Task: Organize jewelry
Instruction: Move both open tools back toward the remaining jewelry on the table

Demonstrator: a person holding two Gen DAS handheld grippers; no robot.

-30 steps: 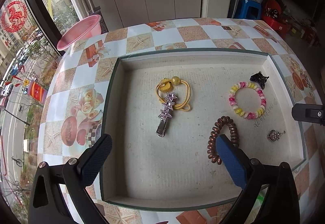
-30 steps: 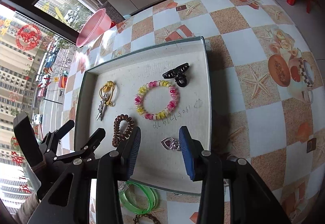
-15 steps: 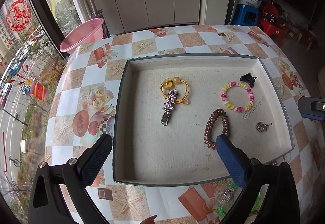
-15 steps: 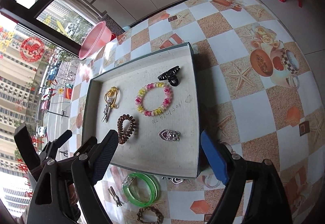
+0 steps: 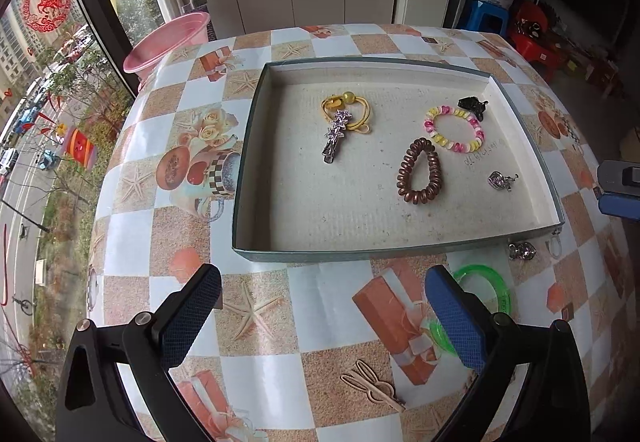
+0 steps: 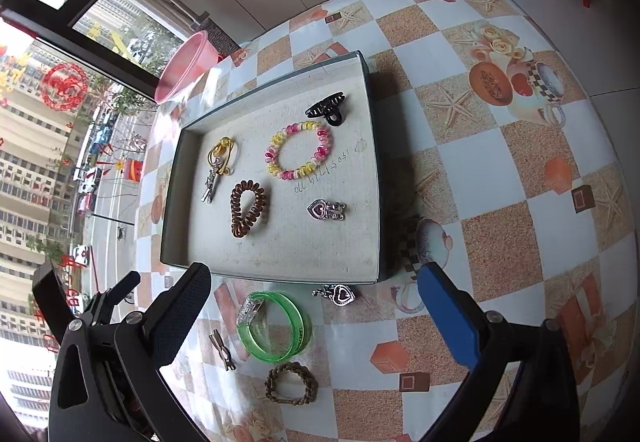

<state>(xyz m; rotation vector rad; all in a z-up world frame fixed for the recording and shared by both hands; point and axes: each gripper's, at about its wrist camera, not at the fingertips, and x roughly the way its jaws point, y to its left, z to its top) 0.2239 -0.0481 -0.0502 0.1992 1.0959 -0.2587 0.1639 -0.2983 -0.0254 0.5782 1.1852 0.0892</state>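
- The left tongs [image 5: 322, 316] hang over the tabletop [image 5: 280, 298], just in front of the tray [image 5: 256, 145]. They are wide apart and hold nothing.
- The right tongs [image 6: 314, 316] are also wide apart and hold nothing. They hang over the tabletop near the front edge of the tray.
- Inside the tray lie six things:
- a yellow hair tie [image 5: 352, 109] with a star clip [image 5: 335, 137] lying partly on top of it, on the left side.
- a brown coil hair tie [image 5: 420, 171] in the middle.
- a pink and yellow coil bracelet [image 5: 454, 129] just behind the brown one.
- a black claw clip [image 5: 473, 106] touching the far side of the bracelet.
- a small silver heart charm [image 5: 500, 179] near the right wall.
- Some things lie on the tabletop outside the tray:
- two green bangles [image 6: 276, 326] stacked together, with a clear clip [image 6: 250, 312] touching them.
- a second silver heart charm [image 6: 338, 294] just beside the front wall of the tray.
- a brown braided hair tie [image 6: 290, 384] close to the bangles.
- a small rabbit-shaped clip [image 5: 370, 390].
- a clear ring [image 6: 408, 300] near the tray's front corner.
- A pink bowl [image 5: 168, 41] sits at the far edge of the tabletop, by the window.
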